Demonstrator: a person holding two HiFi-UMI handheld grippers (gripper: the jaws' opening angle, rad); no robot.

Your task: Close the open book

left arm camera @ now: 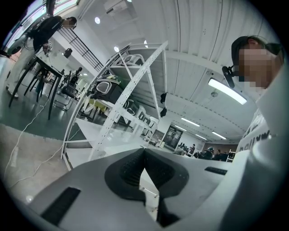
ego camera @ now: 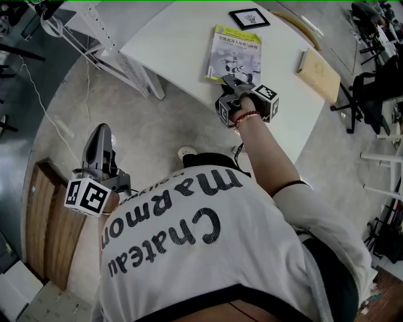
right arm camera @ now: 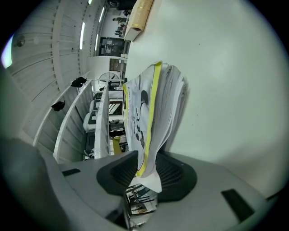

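A book (ego camera: 234,53) with a yellow-green cover lies flat on the white table (ego camera: 182,38), its cover down. My right gripper (ego camera: 232,80) is at the book's near edge. In the right gripper view the book (right arm camera: 149,113) reaches between the jaws of the right gripper (right arm camera: 146,164); the cover and some pages fan loosely between the parted pads, which do not clamp them. My left gripper (ego camera: 101,135) hangs low at my left side, away from the table, over the floor. In its own view the left gripper (left arm camera: 144,153) has its tips together, with nothing in them.
A black-framed card (ego camera: 249,18) lies beyond the book and a tan board (ego camera: 319,74) at the table's right edge. A white perforated rack (ego camera: 107,38) stands left of the table. A wooden panel (ego camera: 53,220) lies on the floor at left. Black stands (ego camera: 378,94) crowd the right.
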